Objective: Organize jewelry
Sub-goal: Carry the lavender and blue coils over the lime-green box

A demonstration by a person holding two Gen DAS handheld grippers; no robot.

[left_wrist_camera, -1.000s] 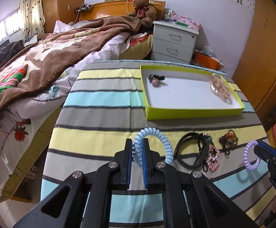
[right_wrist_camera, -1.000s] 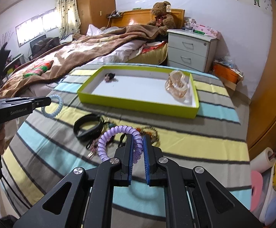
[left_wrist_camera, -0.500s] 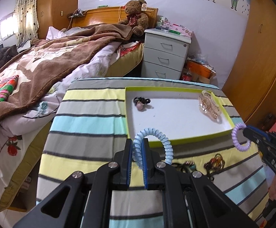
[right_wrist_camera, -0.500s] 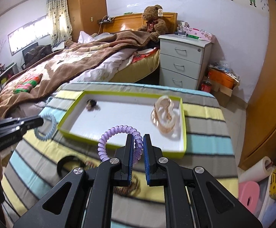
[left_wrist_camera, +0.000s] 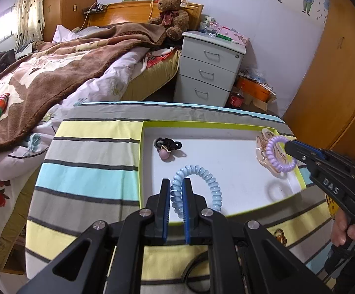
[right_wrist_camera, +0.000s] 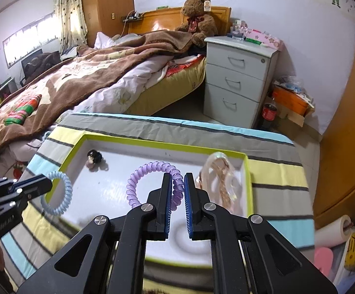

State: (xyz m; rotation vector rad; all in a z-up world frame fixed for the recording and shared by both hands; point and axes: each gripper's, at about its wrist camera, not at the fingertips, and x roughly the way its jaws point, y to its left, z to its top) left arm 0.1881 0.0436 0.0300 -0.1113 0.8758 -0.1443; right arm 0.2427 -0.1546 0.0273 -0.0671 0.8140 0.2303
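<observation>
Since each gripper, left (left_wrist_camera: 176, 191) and right (right_wrist_camera: 177, 185), pinches a coil tie, blue (left_wrist_camera: 197, 186) and purple (right_wrist_camera: 153, 181), over the tray (left_wrist_camera: 141, 161), a careless release risks a bounce over the rim or onto the clip (right_wrist_camera: 222, 183).

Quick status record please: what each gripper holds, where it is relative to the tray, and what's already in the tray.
left gripper: shut on blue spiral hair tie, above tray's near left part
right gripper: shut on purple spiral hair tie, above tray's right part
tray: green-rimmed, white floor, on striped cloth
in tray: black hair tie with pink bead, clear pink hair claw
</observation>
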